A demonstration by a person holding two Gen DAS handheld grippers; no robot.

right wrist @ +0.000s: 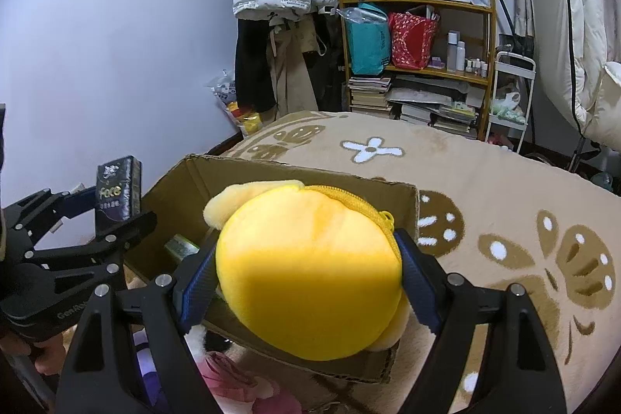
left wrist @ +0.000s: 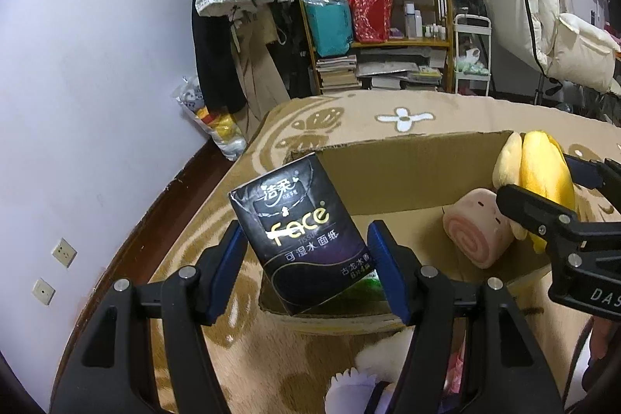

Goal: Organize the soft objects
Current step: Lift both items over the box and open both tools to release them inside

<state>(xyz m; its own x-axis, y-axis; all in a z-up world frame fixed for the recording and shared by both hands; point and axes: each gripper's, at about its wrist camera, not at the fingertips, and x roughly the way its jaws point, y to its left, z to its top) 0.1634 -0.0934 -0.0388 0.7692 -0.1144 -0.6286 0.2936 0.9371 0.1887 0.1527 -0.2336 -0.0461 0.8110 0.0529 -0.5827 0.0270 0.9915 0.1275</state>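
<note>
Over the open cardboard box (left wrist: 407, 173), my left gripper (left wrist: 306, 270) clamps a black tissue pack (left wrist: 299, 235), tilted, between its blue pads (left wrist: 229, 258). My right gripper (right wrist: 306, 278) is closed on a yellow plush pouch (right wrist: 310, 270) above the box's near wall. Inside the box lies a pink roll-shaped plush (left wrist: 477, 227). Beneath everything, I see a beige patterned blanket (right wrist: 504, 189).

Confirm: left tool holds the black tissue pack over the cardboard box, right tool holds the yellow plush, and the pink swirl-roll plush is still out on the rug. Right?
Not quite. The pink swirl-roll plush is not on the rug; it lies inside the cardboard box, as the left wrist view shows. The rest holds: the left tool grips the black tissue pack over the box, and the right tool holds the yellow plush.
</note>
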